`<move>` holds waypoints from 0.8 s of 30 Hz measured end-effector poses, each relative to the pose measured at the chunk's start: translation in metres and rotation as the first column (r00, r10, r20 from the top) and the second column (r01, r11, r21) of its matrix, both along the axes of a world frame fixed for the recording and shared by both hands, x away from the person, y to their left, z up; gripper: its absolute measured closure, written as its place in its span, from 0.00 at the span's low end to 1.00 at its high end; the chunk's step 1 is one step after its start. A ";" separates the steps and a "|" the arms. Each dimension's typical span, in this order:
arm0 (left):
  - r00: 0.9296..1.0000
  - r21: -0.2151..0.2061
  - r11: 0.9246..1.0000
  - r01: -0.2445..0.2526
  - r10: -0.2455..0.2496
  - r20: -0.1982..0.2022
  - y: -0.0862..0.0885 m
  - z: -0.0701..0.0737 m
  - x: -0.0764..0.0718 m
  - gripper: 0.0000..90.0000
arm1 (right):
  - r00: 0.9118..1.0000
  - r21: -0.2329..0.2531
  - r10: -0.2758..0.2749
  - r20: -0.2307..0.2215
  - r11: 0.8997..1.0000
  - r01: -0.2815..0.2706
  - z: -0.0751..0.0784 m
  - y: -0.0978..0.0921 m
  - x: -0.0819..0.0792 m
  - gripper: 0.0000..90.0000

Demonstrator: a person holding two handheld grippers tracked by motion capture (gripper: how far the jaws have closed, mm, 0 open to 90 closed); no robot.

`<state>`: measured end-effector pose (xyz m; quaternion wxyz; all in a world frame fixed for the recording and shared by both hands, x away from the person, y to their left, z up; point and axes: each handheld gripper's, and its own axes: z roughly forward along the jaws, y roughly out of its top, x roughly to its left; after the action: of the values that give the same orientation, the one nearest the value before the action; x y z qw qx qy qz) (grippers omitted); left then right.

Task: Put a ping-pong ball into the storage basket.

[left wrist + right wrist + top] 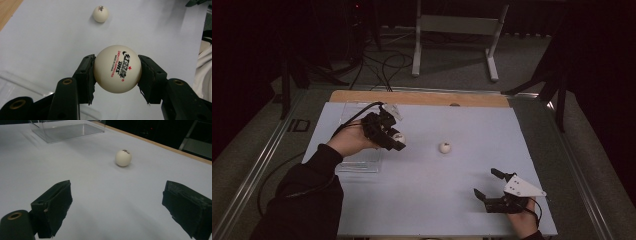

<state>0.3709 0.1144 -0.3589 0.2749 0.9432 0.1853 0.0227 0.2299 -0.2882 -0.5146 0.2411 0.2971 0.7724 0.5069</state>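
Observation:
A white ping-pong ball with DHS print sits clamped between the black jaws of my left gripper, held above the white table just right of a clear plastic box. The held ball shows as a small white spot in the high view. A second white ball lies loose near the middle of the table; this loose ball lies ahead of the left gripper, and the same loose ball lies well beyond the jaws of my right gripper, which stands wide open with nothing in it near the front right.
The clear plastic box stands at the table's left side. A wooden strip runs along the far edge of the white table sheet. Beyond the table are cables and a white stand on the floor.

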 end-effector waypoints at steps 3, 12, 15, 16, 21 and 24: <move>1.000 -0.005 1.000 -0.014 0.014 -0.002 0.005 0.003 0.002 0.58 | 1.000 -0.003 0.000 0.001 1.000 0.000 0.000 0.000 0.000 0.10; 0.998 -0.002 0.998 -0.066 0.066 -0.002 0.019 0.007 0.009 0.58 | 1.000 -0.004 -0.001 0.003 1.000 0.001 0.000 0.000 0.000 0.10; 0.996 0.006 0.996 -0.092 0.092 0.002 0.026 0.006 0.011 0.58 | 1.000 -0.002 -0.002 0.001 1.000 0.002 0.000 0.000 0.000 0.10; 0.995 0.010 0.995 -0.100 0.100 0.003 0.028 0.005 0.011 0.58 | 1.000 -0.002 -0.001 0.000 1.000 0.001 0.000 0.000 0.000 0.10; 0.988 0.014 0.988 -0.154 0.154 0.006 0.038 0.004 0.015 0.58 | 1.000 -0.002 0.000 0.000 1.000 0.000 0.000 0.000 0.000 0.10; 0.983 0.013 0.983 -0.186 0.186 0.009 0.044 0.004 0.016 0.58 | 1.000 -0.001 0.000 -0.003 1.000 0.000 0.000 0.000 0.000 0.10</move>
<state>0.3869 0.1582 -0.3550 0.2659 0.9235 0.2713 0.0530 0.2300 -0.2880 -0.5149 0.2403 0.2979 0.7730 0.5060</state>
